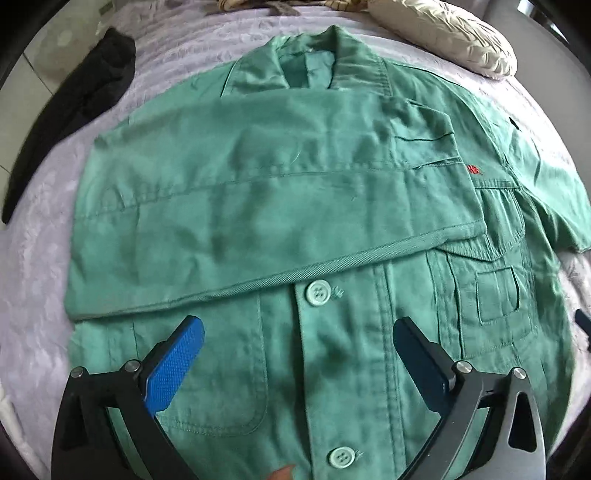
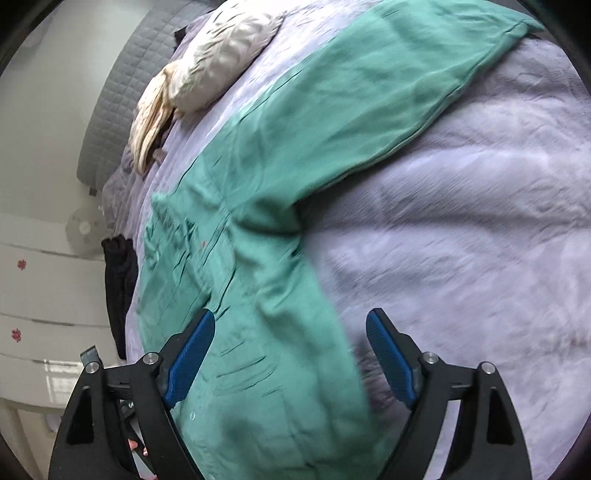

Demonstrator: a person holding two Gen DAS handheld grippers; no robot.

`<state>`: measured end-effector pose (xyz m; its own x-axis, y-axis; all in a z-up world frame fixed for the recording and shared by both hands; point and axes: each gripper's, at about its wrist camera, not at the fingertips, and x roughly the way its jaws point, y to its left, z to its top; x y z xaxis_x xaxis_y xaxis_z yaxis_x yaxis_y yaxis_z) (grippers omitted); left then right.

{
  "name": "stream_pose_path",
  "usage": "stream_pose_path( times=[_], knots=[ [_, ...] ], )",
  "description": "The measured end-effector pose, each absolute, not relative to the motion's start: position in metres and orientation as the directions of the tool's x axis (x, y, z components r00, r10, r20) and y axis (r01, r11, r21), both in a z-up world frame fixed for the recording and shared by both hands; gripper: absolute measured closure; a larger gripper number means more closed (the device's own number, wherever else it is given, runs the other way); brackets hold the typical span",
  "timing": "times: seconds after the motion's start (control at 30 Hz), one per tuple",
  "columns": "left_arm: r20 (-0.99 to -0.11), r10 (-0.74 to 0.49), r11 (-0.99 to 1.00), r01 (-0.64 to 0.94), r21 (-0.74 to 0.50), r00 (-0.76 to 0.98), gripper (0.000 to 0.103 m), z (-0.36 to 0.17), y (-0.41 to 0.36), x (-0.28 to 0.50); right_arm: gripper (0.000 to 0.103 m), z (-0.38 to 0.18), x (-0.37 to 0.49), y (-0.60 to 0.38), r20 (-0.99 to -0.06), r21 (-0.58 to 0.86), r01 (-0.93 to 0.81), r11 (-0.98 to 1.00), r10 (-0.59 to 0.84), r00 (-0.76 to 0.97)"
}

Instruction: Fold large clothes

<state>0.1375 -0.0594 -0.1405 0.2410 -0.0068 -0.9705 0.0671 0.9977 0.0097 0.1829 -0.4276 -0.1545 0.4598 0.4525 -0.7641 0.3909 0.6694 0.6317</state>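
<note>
Trouble looked likeliest at the loose sleeve (image 2: 388, 92) trailing across the bed (image 2: 480, 229): the green jacket (image 1: 332, 350) lay buttoned and flat, both left gripper (image 1: 295, 354) and right gripper (image 2: 290, 354) had fingers wide and empty, and a careless pinch could drag the folded sleeve (image 1: 258, 206) askew.

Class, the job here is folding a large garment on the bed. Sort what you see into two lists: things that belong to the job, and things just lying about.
Belongs to the job:
green jacket
left claw, open
right claw, open

Just lying about:
black garment
cream quilted bundle
bedspread, only the work surface
</note>
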Motion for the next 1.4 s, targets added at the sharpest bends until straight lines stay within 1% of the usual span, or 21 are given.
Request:
stream_pose_path(
  times=[0.1,0.2,0.37,0.53,0.7,0.8,0.97,1.0,1.03,1.07,1.1,1.13,1.2,1.27,1.4],
  knots=[
    [-0.975,-0.003,0.997,0.073,0.014,0.223,0.001,-0.148,-0.069,0.14,0.017,-0.155,0.184,-0.45,-0.762,0.634,0.42,0.649,0.433,0.482],
    [-0.986,-0.051,0.996,0.08,-0.039,0.161,0.001,-0.16,-0.078,0.143,0.017,-0.154,0.185,-0.477,-0.758,0.637,0.45,0.626,0.403,0.513],
    [-0.982,-0.079,0.994,0.09,-0.065,0.171,0.001,-0.166,-0.119,0.146,0.017,-0.157,0.19,-0.536,-0.749,0.644,0.511,0.569,0.332,0.573],
    [-0.976,-0.113,0.985,0.146,-0.087,0.186,0.001,-0.171,-0.17,0.149,0.017,-0.164,0.207,-0.594,-0.69,0.709,0.531,0.464,0.304,0.657],
    [-0.969,-0.147,0.976,0.188,-0.109,0.199,0.001,-0.171,-0.209,0.154,0.016,-0.165,0.234,-0.631,-0.647,0.748,0.523,0.41,0.269,0.714],
    [-0.966,-0.167,0.975,0.181,-0.131,0.198,0.001,-0.172,-0.225,0.157,0.016,-0.166,0.243,-0.647,-0.635,0.759,0.536,0.37,0.235,0.736],
    [-0.965,-0.184,0.973,0.171,-0.153,0.184,0.001,-0.17,-0.22,0.162,0.017,-0.178,0.248,-0.664,-0.597,0.798,0.547,0.253,0.214,0.773],
    [-0.966,-0.187,0.973,0.17,-0.158,0.176,0.001,-0.171,-0.22,0.16,0.019,-0.18,0.248,-0.666,-0.583,0.81,0.542,0.223,0.221,0.782],
    [-0.969,-0.18,0.974,0.171,-0.151,0.168,0.001,-0.173,-0.214,0.156,0.038,-0.182,0.247,-0.67,-0.577,0.816,0.54,0.207,0.226,0.785],
    [-0.971,-0.176,0.973,0.177,-0.147,0.162,0.001,-0.175,-0.213,0.155,0.078,-0.186,0.247,-0.67,-0.57,0.821,0.541,0.182,0.239,0.786],
    [-0.972,-0.174,0.972,0.186,-0.144,0.158,0.001,-0.177,-0.213,0.156,0.096,-0.189,0.246,-0.67,-0.57,0.822,0.546,0.162,0.251,0.783],
    [-0.973,-0.164,0.973,0.19,-0.132,0.16,0.001,-0.177,-0.212,0.156,0.099,-0.194,0.244,-0.67,-0.569,0.822,0.552,0.139,0.263,0.779],
    [-0.973,-0.16,0.973,0.191,-0.127,0.166,0.001,-0.178,-0.203,0.157,0.099,-0.192,0.242,-0.666,-0.531,0.846,0.519,0.12,0.269,0.804],
    [-0.974,-0.164,0.975,0.175,-0.137,0.153,0.001,-0.18,-0.193,0.157,0.099,-0.183,0.244,-0.659,-0.51,0.86,0.487,0.153,0.273,0.816],
    [-0.969,-0.154,0.984,0.117,-0.134,0.191,0.001,-0.179,-0.17,0.161,0.099,-0.148,0.267,-0.626,-0.459,0.885,0.386,0.259,0.351,0.816]
  ],
)
